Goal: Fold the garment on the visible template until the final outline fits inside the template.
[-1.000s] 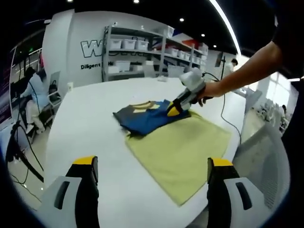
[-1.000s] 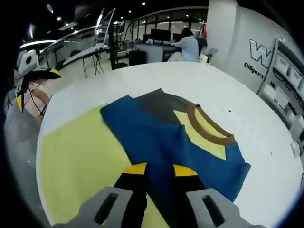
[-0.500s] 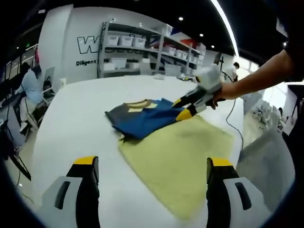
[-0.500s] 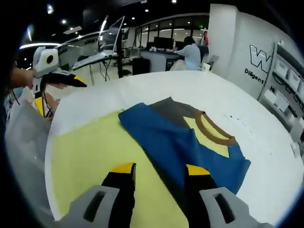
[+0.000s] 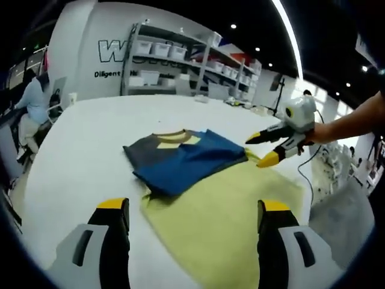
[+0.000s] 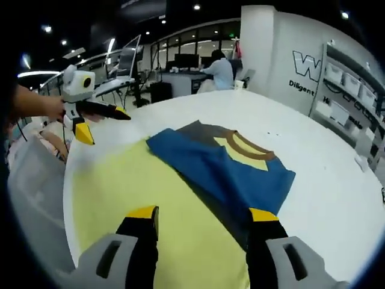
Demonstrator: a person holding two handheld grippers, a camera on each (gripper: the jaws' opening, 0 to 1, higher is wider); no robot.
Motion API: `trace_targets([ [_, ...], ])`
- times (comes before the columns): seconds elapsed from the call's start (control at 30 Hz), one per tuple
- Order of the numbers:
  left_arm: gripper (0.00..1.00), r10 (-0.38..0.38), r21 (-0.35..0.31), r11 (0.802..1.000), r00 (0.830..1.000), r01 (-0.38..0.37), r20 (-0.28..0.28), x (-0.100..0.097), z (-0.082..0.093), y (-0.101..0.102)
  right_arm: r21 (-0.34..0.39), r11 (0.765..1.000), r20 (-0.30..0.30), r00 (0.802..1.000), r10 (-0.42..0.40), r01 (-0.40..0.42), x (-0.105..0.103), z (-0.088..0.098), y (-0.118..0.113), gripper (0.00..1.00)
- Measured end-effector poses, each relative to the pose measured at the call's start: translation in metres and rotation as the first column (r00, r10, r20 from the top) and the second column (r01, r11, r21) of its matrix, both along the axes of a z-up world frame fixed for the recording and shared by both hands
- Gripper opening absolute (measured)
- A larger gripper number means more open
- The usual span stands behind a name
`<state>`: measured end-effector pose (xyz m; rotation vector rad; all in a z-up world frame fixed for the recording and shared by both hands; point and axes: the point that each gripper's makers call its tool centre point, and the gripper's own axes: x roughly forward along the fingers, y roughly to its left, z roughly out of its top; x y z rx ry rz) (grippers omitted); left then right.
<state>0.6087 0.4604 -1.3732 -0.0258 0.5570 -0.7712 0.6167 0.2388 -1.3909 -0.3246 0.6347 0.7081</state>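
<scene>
White round table (image 5: 90, 138), shelved workroom

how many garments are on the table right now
1. A folded blue and grey shirt with a brown collar lies on the white round table, partly on the pale yellow template sheet, overhanging its far edge. Nothing seems hidden beneath it.

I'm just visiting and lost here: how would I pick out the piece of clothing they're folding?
Start at the big white round table. A flat yellow-green template sheet lies on it, and the garment sits partly on that sheet's far edge. It is the folded blue and dark grey top with a brown collar around a yellow patch, the only multi-coloured cloth there.
</scene>
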Motion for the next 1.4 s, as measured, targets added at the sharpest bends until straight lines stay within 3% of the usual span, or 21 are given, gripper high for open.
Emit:
trace_targets([
  [0.3, 0.77, -0.006, 0.043, 0.999, 1.000, 0.007, -0.013, 0.015, -0.019, -0.011, -0.084, 0.991, 0.057, 0.993, -0.099, 0.104, 0.025, -0.006, -0.043, 0.36],
  [0.8, 0.63, -0.026, 0.119, 0.993, 1.000, 0.026, -0.009, 0.034, -0.035, -0.023, -0.140, 0.985, 0.056, 0.994, -0.097, 0.104, 0.048, -0.026, -0.058, 0.18],
  [0.93, 0.60, -0.021, 0.166, 0.986, 1.000, 0.019, 0.008, 0.042, -0.044, -0.021, -0.157, 0.981, 0.046, 0.994, -0.104, 0.110, 0.055, -0.034, -0.059, 0.14],
  [1.2, 0.46, -0.007, 0.193, 0.981, 1.000, 0.012, -0.028, 0.054, -0.058, -0.024, -0.151, 0.981, 0.010, 0.992, -0.124, 0.124, 0.057, -0.046, -0.062, 0.09],
  [1.3, 0.32, 0.031, 0.192, 0.981, 0.999, -0.022, -0.045, 0.059, -0.060, -0.021, -0.133, 0.983, -0.011, 0.991, -0.133, 0.130, 0.055, -0.047, -0.062, 0.01],
  [1.4, 0.16, 0.067, 0.161, 0.985, 0.996, -0.057, -0.061, 0.065, -0.059, -0.019, -0.102, 0.983, -0.019, 0.987, -0.158, 0.155, 0.056, -0.045, -0.062, 0.00],
])
